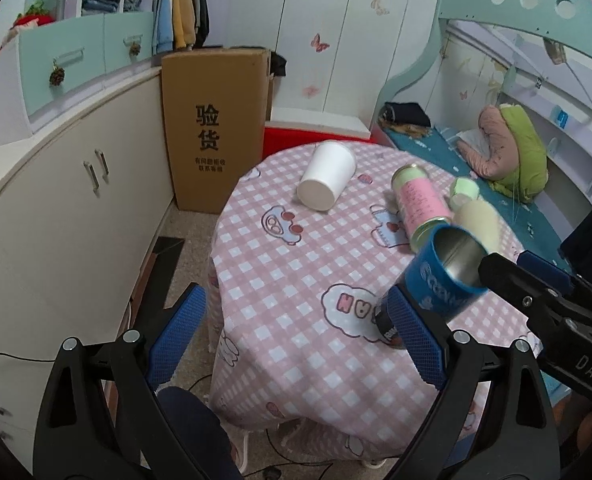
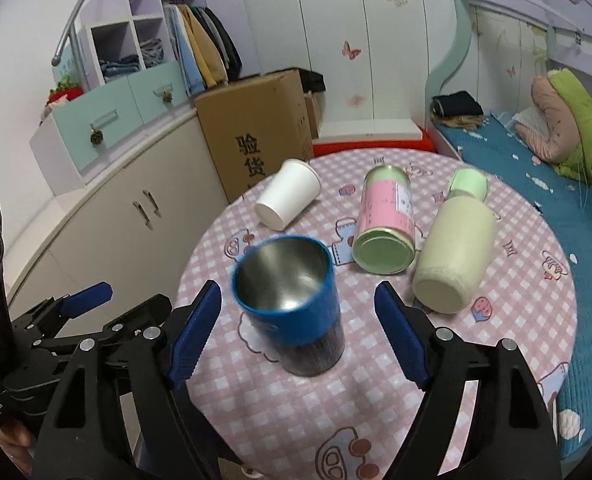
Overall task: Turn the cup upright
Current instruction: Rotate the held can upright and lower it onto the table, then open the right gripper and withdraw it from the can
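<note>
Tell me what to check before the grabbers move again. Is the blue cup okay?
1. Blue cup standing mouth up: ok.
2. Right gripper open around it, fingers apart from its sides: ok.
3. Left gripper open and holding nothing: ok.
4. Cup steady on the table: cannot tell, its rim looks blurred.
5. White paper cup upright: not ok, it lies on its side.
6. Pink can and cream bottle upright: not ok, both lie down.

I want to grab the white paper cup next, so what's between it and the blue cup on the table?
In the right wrist view, only bare checked tablecloth lies between the white paper cup and the blue cup.
</note>
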Demonstrator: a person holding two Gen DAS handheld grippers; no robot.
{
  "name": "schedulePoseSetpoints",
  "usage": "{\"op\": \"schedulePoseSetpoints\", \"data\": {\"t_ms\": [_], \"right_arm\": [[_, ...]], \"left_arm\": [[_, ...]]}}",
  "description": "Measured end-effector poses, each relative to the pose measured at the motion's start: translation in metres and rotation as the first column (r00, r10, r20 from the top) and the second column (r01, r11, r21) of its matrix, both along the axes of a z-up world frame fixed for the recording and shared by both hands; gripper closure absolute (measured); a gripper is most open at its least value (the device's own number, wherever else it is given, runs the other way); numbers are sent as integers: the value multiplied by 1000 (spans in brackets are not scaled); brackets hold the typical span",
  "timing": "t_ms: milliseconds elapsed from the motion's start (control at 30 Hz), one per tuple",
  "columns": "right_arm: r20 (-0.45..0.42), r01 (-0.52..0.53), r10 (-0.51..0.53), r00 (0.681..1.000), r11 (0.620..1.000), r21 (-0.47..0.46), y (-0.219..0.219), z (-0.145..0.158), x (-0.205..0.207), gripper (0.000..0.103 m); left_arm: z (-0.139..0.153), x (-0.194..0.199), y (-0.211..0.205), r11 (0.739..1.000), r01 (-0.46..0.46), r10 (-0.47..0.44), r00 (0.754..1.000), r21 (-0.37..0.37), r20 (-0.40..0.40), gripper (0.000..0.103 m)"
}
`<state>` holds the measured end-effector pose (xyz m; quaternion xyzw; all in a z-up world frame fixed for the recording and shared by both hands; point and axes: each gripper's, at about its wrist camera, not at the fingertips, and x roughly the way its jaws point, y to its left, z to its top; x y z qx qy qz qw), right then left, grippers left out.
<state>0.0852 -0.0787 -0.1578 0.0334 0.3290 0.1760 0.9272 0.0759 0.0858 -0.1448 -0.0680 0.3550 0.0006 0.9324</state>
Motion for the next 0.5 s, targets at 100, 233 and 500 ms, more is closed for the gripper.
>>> {"op": "schedulePoseSetpoints", "data": {"t_ms": [100,233,500], "right_arm": [[27,8,-8,1000,1000,8,-7,9,-14,27],[87,35,-35,996,999,10,-17,28,-37,20],[238,83,-76,968,996,-20,-34,64,-86,17]], "left_arm": [[14,-13,-6,1000,8,-8,999,5,39,10],[31,-29,-15,1000,12,-14,996,20,91,8],[72,-71,-40,998,18,-32,974,66,226,6]]}}
